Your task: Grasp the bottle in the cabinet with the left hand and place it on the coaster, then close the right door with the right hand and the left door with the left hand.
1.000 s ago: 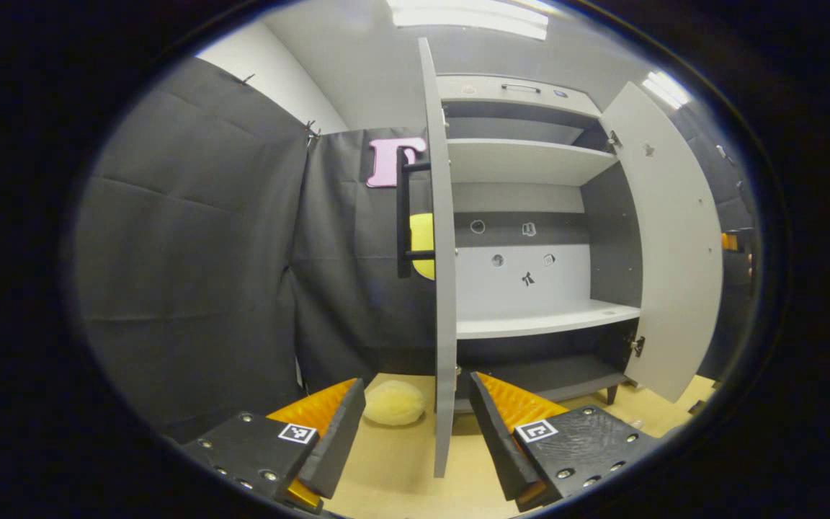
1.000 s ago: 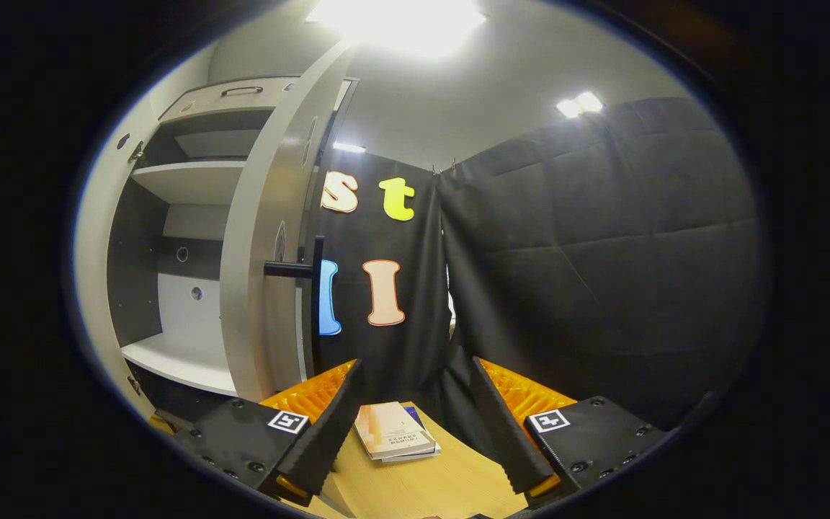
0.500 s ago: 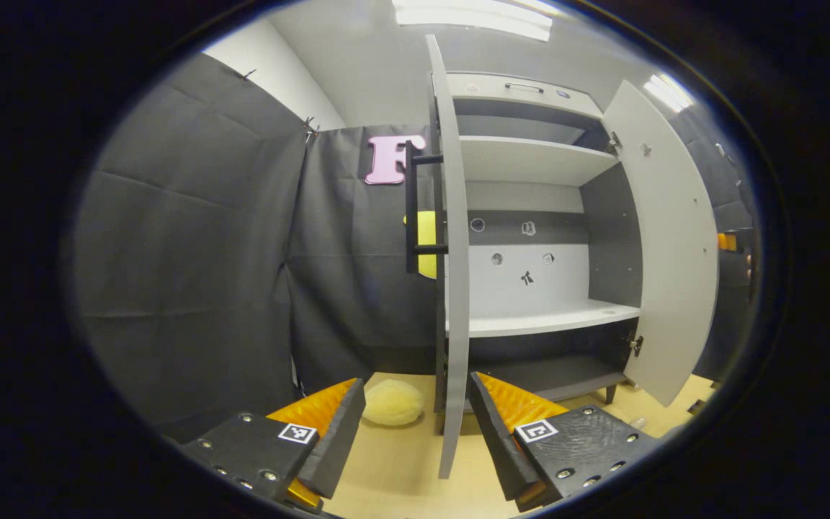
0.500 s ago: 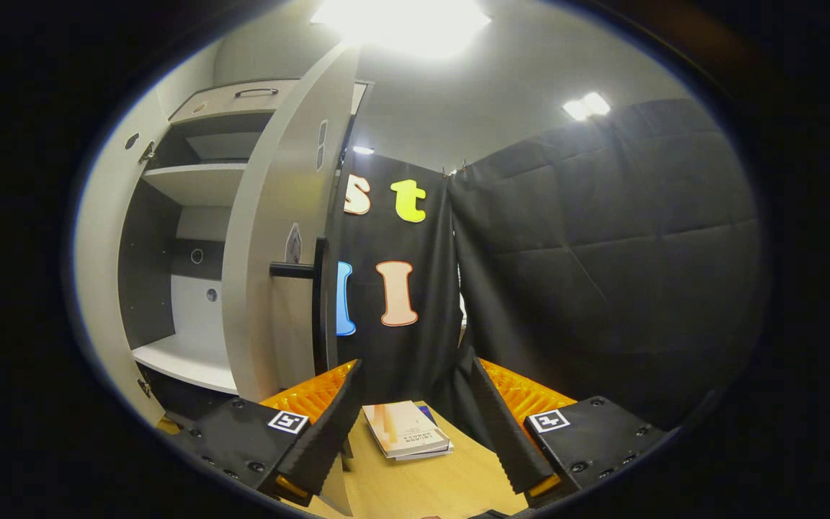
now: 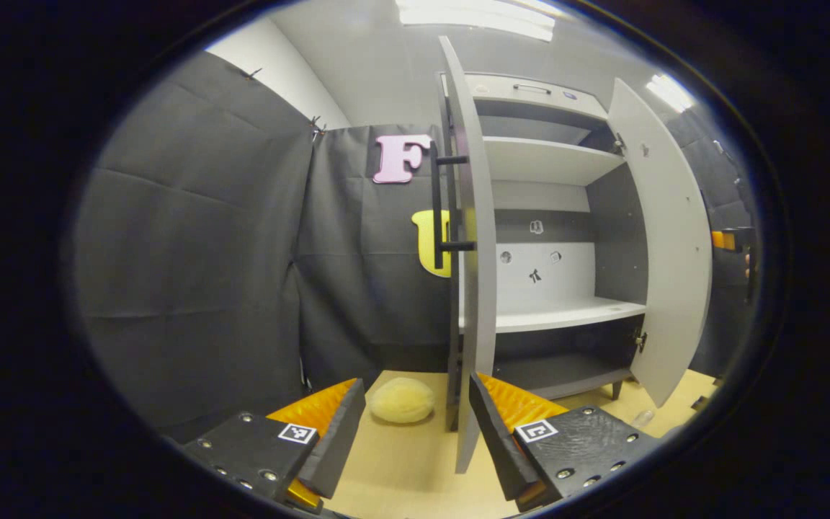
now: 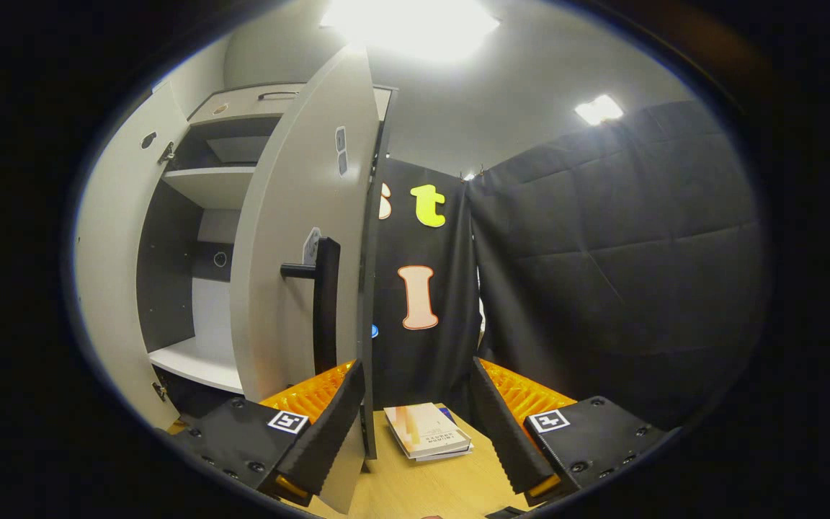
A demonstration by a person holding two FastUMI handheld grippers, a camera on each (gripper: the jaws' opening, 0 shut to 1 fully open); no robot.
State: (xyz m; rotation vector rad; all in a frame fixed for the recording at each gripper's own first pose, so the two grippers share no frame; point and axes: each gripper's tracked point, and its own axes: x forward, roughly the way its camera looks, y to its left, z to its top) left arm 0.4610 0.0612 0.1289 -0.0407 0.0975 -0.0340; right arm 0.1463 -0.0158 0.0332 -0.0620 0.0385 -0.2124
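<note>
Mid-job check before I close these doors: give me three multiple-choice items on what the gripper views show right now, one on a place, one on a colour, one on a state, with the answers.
1. Where does the yellow sponge lie?
A. On the table, left of the left door's lower edge
B. On the cabinet's middle shelf
C. On top of the books

2. What colour are the door handles?
A. White
B. Black
C. Red

3. How do the two cabinet doors stand?
A. Both shut
B. The left one shut, the right one open
C. Both open

Answers:
1. A: in the left gripper view the sponge rests on the table beside the left door.
2. B: the handle on the right door is a black bar, as is the left door's handle.
3. C: both doors swing clear of the cabinet, with its shelves in plain sight.
</note>
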